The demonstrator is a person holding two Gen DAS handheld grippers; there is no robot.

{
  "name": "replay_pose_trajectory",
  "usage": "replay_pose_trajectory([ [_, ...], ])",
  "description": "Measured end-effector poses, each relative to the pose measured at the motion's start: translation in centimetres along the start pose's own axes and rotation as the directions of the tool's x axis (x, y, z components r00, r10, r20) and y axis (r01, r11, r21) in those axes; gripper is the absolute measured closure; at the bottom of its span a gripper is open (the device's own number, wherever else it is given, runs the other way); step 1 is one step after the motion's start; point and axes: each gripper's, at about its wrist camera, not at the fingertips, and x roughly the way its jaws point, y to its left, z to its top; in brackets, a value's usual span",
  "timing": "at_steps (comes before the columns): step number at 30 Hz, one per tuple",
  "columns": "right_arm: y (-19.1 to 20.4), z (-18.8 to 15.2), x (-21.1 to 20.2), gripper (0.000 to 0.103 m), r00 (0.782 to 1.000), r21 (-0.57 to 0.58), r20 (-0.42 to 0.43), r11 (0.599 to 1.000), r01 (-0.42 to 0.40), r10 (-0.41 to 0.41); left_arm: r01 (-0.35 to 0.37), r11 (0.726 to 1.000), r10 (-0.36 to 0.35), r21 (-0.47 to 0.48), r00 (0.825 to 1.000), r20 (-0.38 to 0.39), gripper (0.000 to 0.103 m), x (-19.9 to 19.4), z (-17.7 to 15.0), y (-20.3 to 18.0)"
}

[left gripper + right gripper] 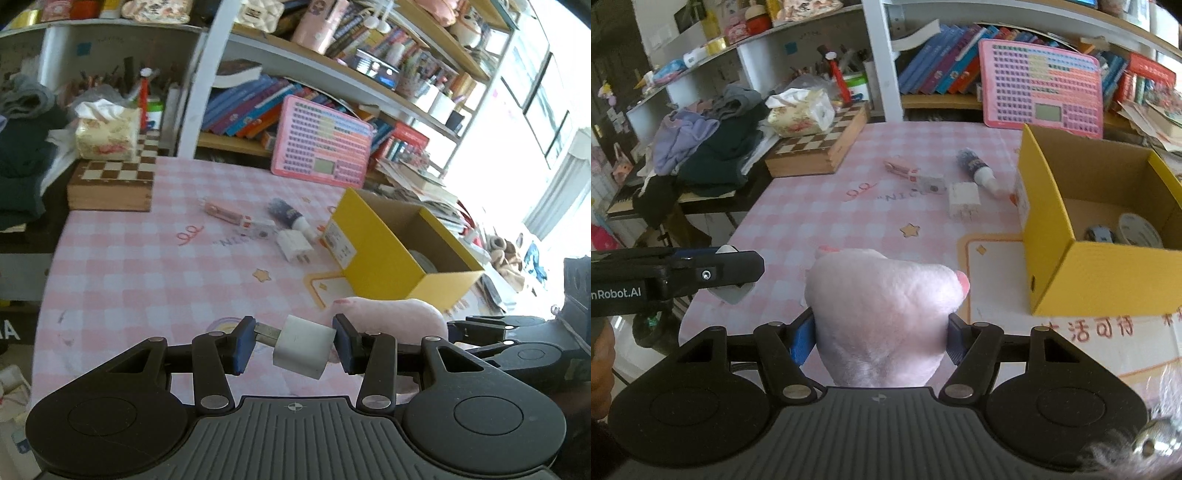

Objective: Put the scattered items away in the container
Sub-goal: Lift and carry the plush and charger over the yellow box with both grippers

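Yellow box (pixel 1052 266) near tablecloth (pixel 147 258) edge

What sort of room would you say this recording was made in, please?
Probably a child's bedroom or study at home: crowded bookshelves, a pink checked tablecloth on the table, and a heap of clothes beside it.

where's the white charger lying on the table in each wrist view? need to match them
Left wrist: white charger on the table, centre, slightly right, prongs toward the camera, just left of the yellow box.
Right wrist: same charger, upper centre-right, left of the yellow box.
Shared landmark: pink keyboard panel leaning at the shelf behind the table.
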Motion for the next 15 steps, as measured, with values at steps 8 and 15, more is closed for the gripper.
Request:
replay_pose_trajectory([
  [8, -1.7, -1.3, -1.3, 0.038, 0.999, 0.059, -0.004, 0.997, 0.053, -0.053, 0.058, 0.998, -0.056, 0.033, 0.998, -0.040, 0.059, 1.5, -0.1, -1.6],
  [15, -3.2, -2.0, -2.4, 0.038, 0.996, 0.114, 0.014, 0.990, 0.086, -0.088, 0.098, 0.991, -0.091, 0.092, 0.993, -0.080, 0.059, 2.7, 0.0, -3.4],
])
